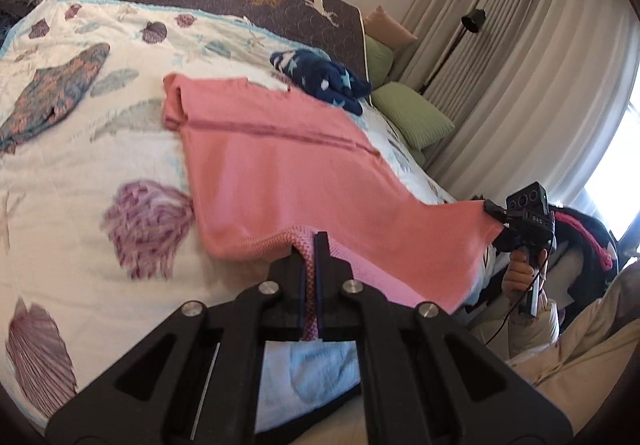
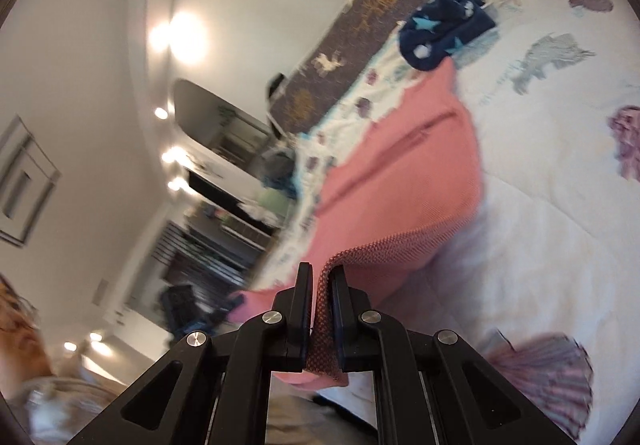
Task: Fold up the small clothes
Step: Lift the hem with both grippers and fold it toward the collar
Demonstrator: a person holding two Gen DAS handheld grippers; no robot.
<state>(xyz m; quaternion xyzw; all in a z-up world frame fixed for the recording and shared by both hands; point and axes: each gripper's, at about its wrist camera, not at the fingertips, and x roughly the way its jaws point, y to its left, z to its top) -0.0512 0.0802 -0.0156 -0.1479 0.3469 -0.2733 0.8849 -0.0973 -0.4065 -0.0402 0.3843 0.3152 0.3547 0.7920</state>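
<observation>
A pink knit garment [image 1: 280, 165] lies spread on the bed, its near hem lifted. My left gripper [image 1: 310, 245] is shut on the ribbed hem at one near corner. My right gripper [image 2: 320, 275] is shut on the other hem corner; it also shows in the left wrist view [image 1: 496, 211], pinching the pink cloth at the bed's right edge. The pink garment [image 2: 400, 173] runs away from the right gripper toward the headboard. The hem sags between the two grippers.
A navy star-print garment [image 1: 320, 79] [image 2: 440, 29] lies bunched past the pink one. A patterned blue-and-orange garment [image 1: 52, 93] lies at the left. The bed has a white shell-print quilt [image 1: 100, 165]. Green pillows [image 1: 416, 113], a floor lamp [image 1: 472, 21] and curtains stand at the right.
</observation>
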